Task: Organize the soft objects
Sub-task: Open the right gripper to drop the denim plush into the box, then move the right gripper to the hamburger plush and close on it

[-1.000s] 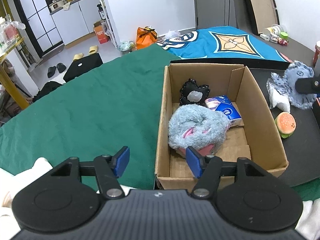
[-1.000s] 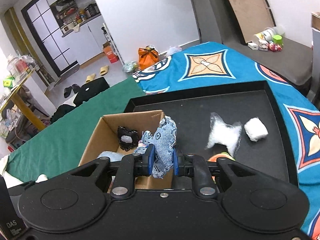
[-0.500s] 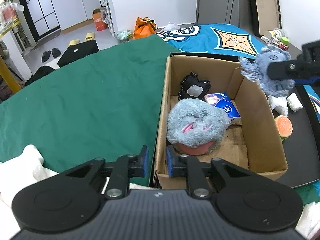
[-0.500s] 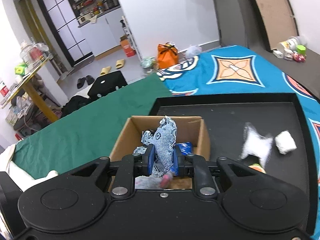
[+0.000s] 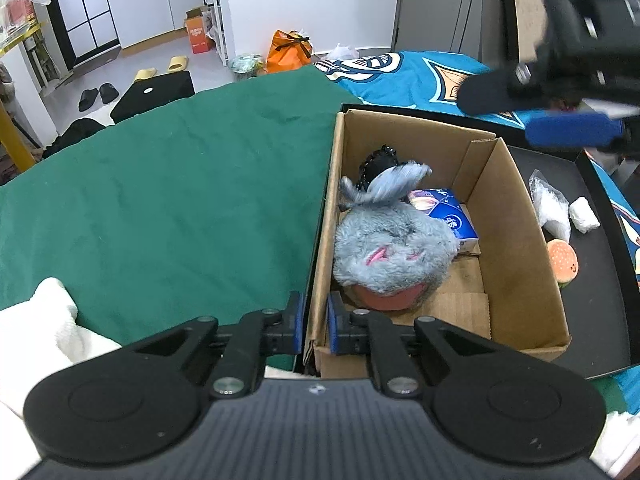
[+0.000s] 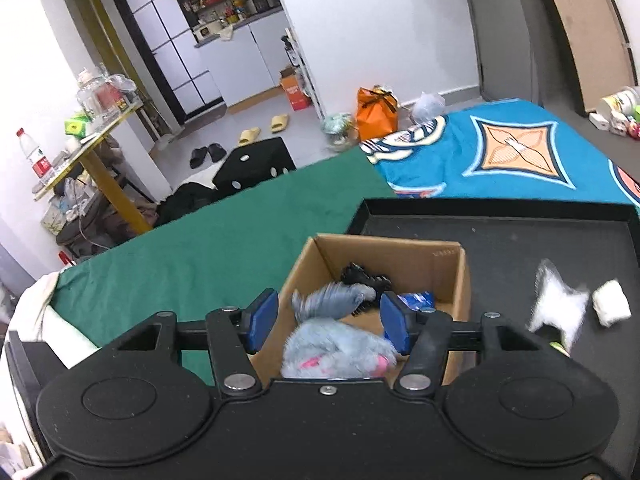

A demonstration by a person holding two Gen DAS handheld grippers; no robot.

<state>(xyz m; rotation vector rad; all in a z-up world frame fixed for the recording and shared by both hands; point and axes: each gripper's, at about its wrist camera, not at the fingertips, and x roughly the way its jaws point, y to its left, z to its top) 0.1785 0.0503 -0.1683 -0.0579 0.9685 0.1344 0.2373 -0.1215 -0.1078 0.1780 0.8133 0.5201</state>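
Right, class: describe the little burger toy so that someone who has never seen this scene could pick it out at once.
Start at the open cardboard box standing on the black tray. Look just outside the box's right wall, on the tray floor, for the burger toy. Unlike the two white bundles lying beyond it, it is round, orange and tan, with a green edge.

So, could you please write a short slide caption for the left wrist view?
Left tool clamps the cardboard box wall while the right tool opens above, denim piece dropped inside.

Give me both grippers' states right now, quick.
Left gripper: closed on the near-left wall of the cardboard box.
Right gripper: jaws opening, nothing between them; the blue-grey cloth lies in the box.
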